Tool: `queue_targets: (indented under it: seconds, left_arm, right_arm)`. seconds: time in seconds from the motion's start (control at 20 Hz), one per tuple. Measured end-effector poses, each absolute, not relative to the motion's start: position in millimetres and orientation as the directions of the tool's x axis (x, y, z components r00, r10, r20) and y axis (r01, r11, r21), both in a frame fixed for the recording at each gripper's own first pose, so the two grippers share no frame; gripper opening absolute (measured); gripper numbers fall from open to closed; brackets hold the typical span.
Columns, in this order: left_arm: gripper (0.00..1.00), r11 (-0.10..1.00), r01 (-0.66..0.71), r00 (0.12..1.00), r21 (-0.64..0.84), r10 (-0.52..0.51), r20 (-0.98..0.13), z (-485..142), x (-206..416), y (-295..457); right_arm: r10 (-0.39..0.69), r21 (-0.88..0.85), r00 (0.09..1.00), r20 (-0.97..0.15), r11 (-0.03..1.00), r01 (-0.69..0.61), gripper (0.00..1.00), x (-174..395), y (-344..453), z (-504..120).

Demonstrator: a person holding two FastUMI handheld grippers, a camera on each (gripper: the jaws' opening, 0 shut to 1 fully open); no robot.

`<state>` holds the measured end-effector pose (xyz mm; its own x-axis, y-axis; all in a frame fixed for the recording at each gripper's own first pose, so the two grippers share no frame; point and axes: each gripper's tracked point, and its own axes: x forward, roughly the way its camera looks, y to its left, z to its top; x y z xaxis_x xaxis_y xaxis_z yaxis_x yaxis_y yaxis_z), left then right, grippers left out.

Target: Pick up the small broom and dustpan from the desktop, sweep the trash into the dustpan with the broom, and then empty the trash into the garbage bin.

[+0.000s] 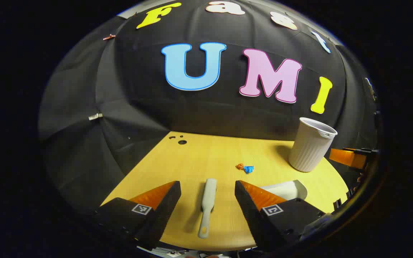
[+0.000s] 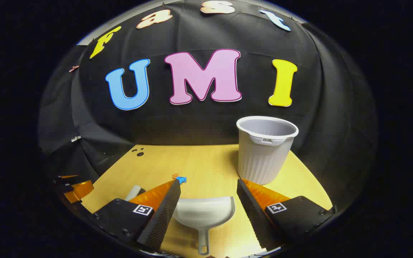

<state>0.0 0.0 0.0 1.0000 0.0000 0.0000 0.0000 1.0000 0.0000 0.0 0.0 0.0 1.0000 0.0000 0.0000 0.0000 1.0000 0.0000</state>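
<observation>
A small grey broom (image 1: pixel 207 205) lies flat on the yellow wooden desktop (image 1: pixel 206 157), lengthwise between the spread fingers of my open left gripper (image 1: pixel 208 190), which touch nothing. The grey dustpan (image 2: pixel 203 215) rests on the desktop (image 2: pixel 199 161) with its handle toward me, between the fingers of my open right gripper (image 2: pixel 208 189). Orange and blue scraps of trash (image 1: pixel 245 168) lie mid-table, also seen as trash (image 2: pixel 180 178) past my right gripper's left finger. The ribbed grey garbage bin (image 2: pixel 265 148) stands upright behind the dustpan. The dustpan's edge (image 1: pixel 285 188) peeks past my left gripper's right finger.
The bin (image 1: pixel 311 144) stands at the right of the left gripper view. The other gripper (image 1: pixel 351 157) shows at the far right edge there, and the left gripper (image 2: pixel 75 188) at the far left of the right gripper view. Cable holes (image 1: pixel 181 141) mark the desk's back corner.
</observation>
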Motion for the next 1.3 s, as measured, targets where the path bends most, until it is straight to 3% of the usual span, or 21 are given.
queue_targets:
  seconds: [0.95,1.3]
  left_arm:
    - [0.96,0.994,0.099,0.985,0.039,-0.092,-0.146,-37.8,28.3,9.8]
    - [0.96,0.995,0.098,0.917,0.020,-0.083,-0.391,-94.6,70.1,15.6]
  right_arm:
    - [-0.015,-0.022,0.996,-0.091,1.000,0.013,0.99,-12.8,22.9,-30.0]
    - [0.010,-0.030,0.986,-0.167,0.999,-0.015,0.99,-20.0,23.1,-54.2]
